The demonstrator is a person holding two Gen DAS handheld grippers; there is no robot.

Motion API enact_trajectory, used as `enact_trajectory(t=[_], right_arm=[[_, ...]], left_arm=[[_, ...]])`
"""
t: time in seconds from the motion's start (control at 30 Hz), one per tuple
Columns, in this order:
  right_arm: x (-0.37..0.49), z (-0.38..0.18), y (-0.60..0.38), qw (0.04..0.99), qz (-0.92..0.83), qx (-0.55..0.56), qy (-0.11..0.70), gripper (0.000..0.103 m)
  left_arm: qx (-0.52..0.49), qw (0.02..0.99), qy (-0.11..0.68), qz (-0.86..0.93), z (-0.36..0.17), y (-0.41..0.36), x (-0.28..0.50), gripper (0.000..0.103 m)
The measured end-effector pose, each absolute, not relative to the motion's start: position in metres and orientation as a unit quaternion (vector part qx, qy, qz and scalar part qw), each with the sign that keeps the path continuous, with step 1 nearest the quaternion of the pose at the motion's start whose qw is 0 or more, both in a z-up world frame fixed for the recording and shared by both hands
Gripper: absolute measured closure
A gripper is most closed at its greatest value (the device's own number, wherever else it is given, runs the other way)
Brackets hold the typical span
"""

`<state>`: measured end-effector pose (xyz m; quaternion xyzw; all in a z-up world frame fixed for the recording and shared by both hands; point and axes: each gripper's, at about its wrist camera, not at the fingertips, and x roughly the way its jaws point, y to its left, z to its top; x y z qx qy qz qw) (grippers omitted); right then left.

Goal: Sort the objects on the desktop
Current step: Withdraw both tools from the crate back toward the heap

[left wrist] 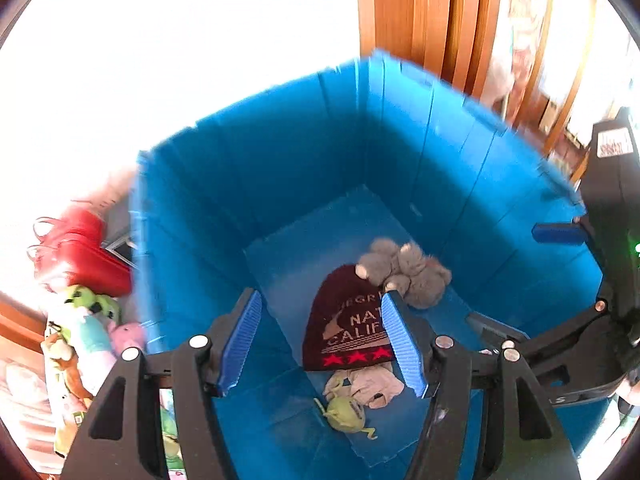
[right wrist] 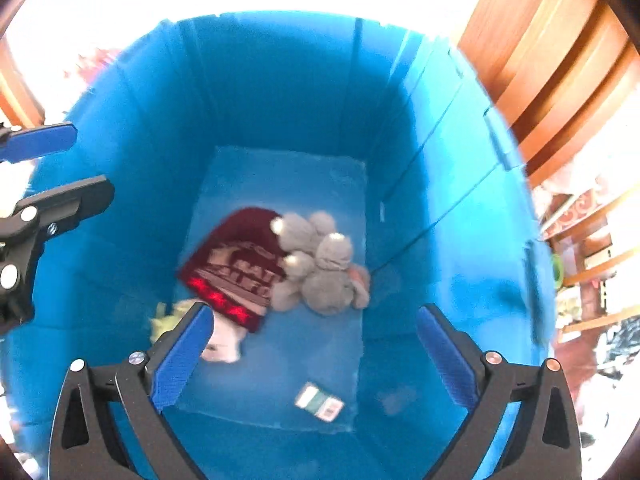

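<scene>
A deep blue bin [left wrist: 280,168] [right wrist: 280,92] fills both views. On its floor lie a dark red knit hat [left wrist: 340,320] [right wrist: 236,268], a grey plush animal [left wrist: 408,272] [right wrist: 320,268], a green one-eyed plush [left wrist: 346,414] [right wrist: 162,320], a pale cloth piece [left wrist: 374,386] [right wrist: 222,346] and a small card [right wrist: 319,401]. My left gripper [left wrist: 322,344] hovers open and empty above the bin. My right gripper [right wrist: 316,356] is also open and empty above it. The right gripper's fingers [left wrist: 558,234] show in the left view, the left gripper's fingers [right wrist: 40,140] in the right view.
Left of the bin lie a red case [left wrist: 84,256] and a pile of plush toys [left wrist: 88,332]. Wooden panelling [left wrist: 420,12] [right wrist: 552,64] stands behind and right of the bin. Cluttered wooden shelves [right wrist: 592,264] are at the far right.
</scene>
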<state>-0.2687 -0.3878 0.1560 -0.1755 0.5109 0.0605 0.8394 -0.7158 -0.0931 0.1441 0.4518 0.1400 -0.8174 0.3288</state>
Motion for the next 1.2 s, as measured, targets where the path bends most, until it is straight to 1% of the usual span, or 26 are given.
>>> enact_trajectory(t=[0.1,0.2,0.3,0.47,0.6,0.83,0.93,1.07,1.2], right_arm=[[-0.307,0.183,-0.373,0.863,0.079,-0.162,0.472,0.0],[-0.344,0.201,-0.355,0.881,0.104,-0.149,0.437,0.0],[-0.38,0.211,-0.332,0.895,0.135,-0.153,0.396,0.0],[-0.421,0.208,-0.29,0.911,0.168,-0.162,0.339,0.0],[-0.442,0.195,-0.253,0.913,0.209,-0.149,0.317,0.0],[-0.465,0.176,-0.197,0.907,0.26,-0.113,0.311,0.0],[-0.474,0.16,-0.167,0.901,0.272,-0.117,0.318,0.0],[-0.491,0.126,-0.126,0.902,0.259,-0.147,0.312,0.0],[-0.5,0.092,-0.094,0.892,0.27,-0.157,0.326,0.0]], left_arm=[[0.398,0.355,0.12,-0.837,0.175,-0.077,-0.67,0.041],[0.34,0.379,0.109,-0.853,0.194,-0.06,-0.62,0.041],[0.283,0.397,0.108,-0.866,0.196,-0.049,-0.567,0.041],[0.295,0.417,0.147,-0.847,0.158,-0.057,-0.494,0.041],[0.295,0.458,0.163,-0.823,0.13,-0.064,-0.43,0.041],[0.301,0.538,0.18,-0.767,0.087,-0.064,-0.302,0.041],[0.305,0.555,0.208,-0.746,0.068,-0.065,-0.239,0.041],[0.307,0.57,0.26,-0.716,0.037,-0.071,-0.164,0.041],[0.328,0.595,0.279,-0.679,0.006,-0.071,-0.104,0.041]])
